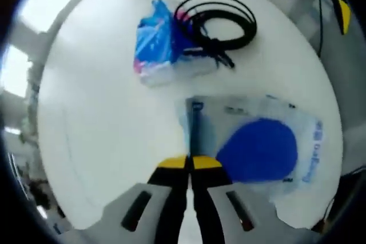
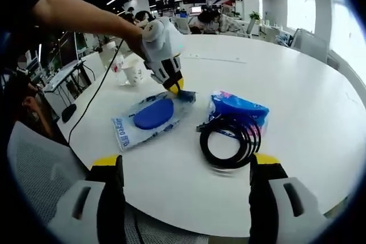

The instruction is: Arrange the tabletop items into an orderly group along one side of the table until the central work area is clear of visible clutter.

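Observation:
A clear plastic package holding a blue oval item (image 1: 260, 147) (image 2: 150, 115) lies flat on the round white table (image 1: 103, 130) (image 2: 320, 107). My left gripper (image 1: 190, 163) (image 2: 176, 88) is shut on that package's corner, held by a person's hand. Beyond it lie a blue plastic pouch (image 1: 157, 41) (image 2: 240, 107) and a coiled black cable (image 1: 220, 24) (image 2: 229, 138), the cable resting partly on the pouch. My right gripper (image 2: 186, 167) stands open near the table's edge, a little short of the cable, with nothing between its fingers.
Two paper cups (image 2: 130, 72) stand at the table's far left edge. A black cord (image 2: 94, 101) hangs over that edge. A grey mesh chair (image 2: 34, 187) sits at the near left. Desks and people fill the office behind.

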### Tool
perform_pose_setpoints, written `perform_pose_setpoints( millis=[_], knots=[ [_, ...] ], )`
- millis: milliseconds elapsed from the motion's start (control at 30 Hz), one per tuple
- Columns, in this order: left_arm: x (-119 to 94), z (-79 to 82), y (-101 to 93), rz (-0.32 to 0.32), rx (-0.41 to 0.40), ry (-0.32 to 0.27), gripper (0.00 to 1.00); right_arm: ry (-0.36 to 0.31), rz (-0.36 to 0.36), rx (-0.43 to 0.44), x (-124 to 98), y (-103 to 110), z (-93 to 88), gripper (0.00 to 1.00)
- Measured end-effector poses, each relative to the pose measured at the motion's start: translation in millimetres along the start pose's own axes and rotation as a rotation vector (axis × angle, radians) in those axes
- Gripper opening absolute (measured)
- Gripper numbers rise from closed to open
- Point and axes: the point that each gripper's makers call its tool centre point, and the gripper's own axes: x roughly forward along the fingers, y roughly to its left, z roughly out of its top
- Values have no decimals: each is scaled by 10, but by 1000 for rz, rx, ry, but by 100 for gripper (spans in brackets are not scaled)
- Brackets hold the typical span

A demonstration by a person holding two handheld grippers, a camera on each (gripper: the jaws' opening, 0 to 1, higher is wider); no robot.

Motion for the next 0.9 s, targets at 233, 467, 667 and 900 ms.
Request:
perform_pose_setpoints(
  millis=[233, 467, 667, 900],
  knots=[
    [-182, -51, -95, -14, -193, -29, 0, -9, 19, -10, -3, 66, 24, 91],
    [-347, -159, -172, 0, -297, -39, 0, -20, 37, -26, -5, 115, 53, 91],
    [-456, -233, -249, 9, -370, -48, 0, -31, 49, -35, -12, 147, 80, 91],
    [-566, -318, -374, 22, -438, -52, 0, -41, 64, -52, -12, 178, 99, 91]
  ],
)
